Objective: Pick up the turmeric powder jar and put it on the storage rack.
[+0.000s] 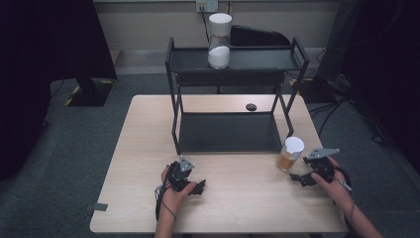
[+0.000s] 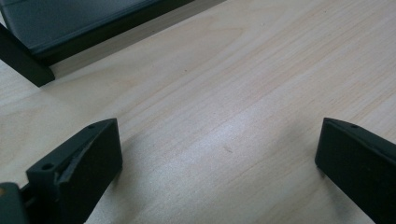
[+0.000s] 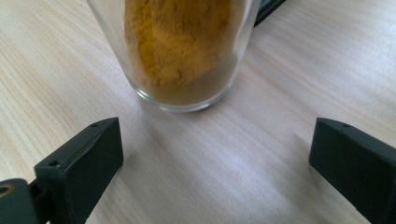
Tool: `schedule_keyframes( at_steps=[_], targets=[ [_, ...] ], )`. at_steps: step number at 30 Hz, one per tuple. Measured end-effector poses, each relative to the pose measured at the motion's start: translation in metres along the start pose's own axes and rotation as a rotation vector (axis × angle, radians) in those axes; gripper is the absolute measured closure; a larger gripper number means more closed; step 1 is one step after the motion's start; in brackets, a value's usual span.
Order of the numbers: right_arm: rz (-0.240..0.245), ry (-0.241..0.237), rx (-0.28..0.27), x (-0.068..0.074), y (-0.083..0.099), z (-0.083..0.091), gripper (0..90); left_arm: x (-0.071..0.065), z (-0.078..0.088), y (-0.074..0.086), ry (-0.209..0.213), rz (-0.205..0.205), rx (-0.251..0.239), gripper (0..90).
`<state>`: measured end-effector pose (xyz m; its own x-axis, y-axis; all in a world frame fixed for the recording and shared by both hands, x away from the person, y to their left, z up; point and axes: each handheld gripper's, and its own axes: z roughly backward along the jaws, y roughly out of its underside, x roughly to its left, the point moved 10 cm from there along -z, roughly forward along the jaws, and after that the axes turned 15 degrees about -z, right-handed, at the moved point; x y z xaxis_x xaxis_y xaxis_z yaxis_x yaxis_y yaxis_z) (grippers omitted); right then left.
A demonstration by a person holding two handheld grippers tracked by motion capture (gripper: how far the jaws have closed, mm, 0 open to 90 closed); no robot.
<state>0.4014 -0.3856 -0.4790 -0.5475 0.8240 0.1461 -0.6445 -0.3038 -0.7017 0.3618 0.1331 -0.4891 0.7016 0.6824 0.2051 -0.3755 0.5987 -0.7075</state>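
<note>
The right gripper hovers low over the table with jaws spread wide, nothing between them; the left gripper is likewise spread and empty. Just beyond the right one, near the table's right edge, stands an upright clear glass jar, white-lidded and partly filled with orange-yellow powder. It sits beside the black rack's front right corner.

Wide-open left claw over bare wooden table, rack beyond

Both grippers black: left gripper, right gripper. Grey three-cornered plate on each, blocky jaws with small screw holes, black cables trailing over bare forearms.
</note>
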Motion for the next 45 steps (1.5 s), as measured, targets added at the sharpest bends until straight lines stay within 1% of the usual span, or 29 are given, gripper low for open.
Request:
schedule_keyframes(
  at_steps=[7,12,15,18,19,22,24,25,26,28,31,34,39,42,45],
  targets=[
    [0.002,-0.004,-0.032,0.003,-0.012,0.005,1.5,0.0,0.0,0.0,0.0,0.001,-0.001,0.0],
    [0.001,-0.021,-0.069,0.007,-0.021,0.006,1.3,0.0,0.0,0.0,0.0,0.0,0.0,0.0],
    [-0.002,-0.028,-0.103,0.009,-0.025,0.006,2.3,0.0,0.0,0.0,0.0,0.0,0.0,0.0],
    [-0.023,-0.077,-0.144,0.01,-0.028,0.005,9.5,0.0,0.0,0.0,0.0,0.0,-0.001,0.0],
    [-0.027,-0.086,-0.159,0.012,-0.028,0.004,11.8,0.0,0.0,0.0,0.0,0.0,-0.001,0.0],
    [-0.02,-0.077,-0.193,0.017,-0.03,0.0,19.7,0.0,0.0,0.0,0.0,0.0,-0.001,0.0],
    [-0.015,-0.098,-0.209,0.018,-0.03,-0.002,29.7,0.0,0.0,0.0,0.0,0.0,-0.001,0.0],
    [-0.012,-0.098,-0.219,0.019,-0.031,-0.002,30.1,0.0,0.0,0.0,0.0,0.0,0.0,0.0],
    [-0.005,-0.088,-0.213,0.021,-0.032,-0.001,30.3,0.0,0.0,0.0,0.0,0.0,0.0,0.0],
    [0.007,-0.083,-0.205,0.022,-0.035,-0.001,30.5,0.0,0.0,0.0,0.0,0.0,0.0,0.0],
    [0.009,-0.094,-0.204,0.023,-0.038,0.001,30.6,0.0,0.0,0.0,0.0,0.0,0.0,0.0],
    [0.022,-0.097,-0.205,0.025,-0.044,0.003,30.6,0.0,0.0,0.0,0.0,0.0,0.0,0.0],
    [0.04,-0.123,-0.19,0.029,-0.058,0.004,30.5,0.0,0.0,0.0,0.0,0.0,0.0,0.0],
    [0.06,-0.127,-0.183,0.034,-0.065,0.004,30.5,0.0,0.0,0.0,0.0,0.0,0.0,0.0],
    [0.064,-0.15,-0.175,0.037,-0.072,0.004,30.5,0.0,0.0,0.0,0.0,0.0,0.0,0.0]
  ],
)
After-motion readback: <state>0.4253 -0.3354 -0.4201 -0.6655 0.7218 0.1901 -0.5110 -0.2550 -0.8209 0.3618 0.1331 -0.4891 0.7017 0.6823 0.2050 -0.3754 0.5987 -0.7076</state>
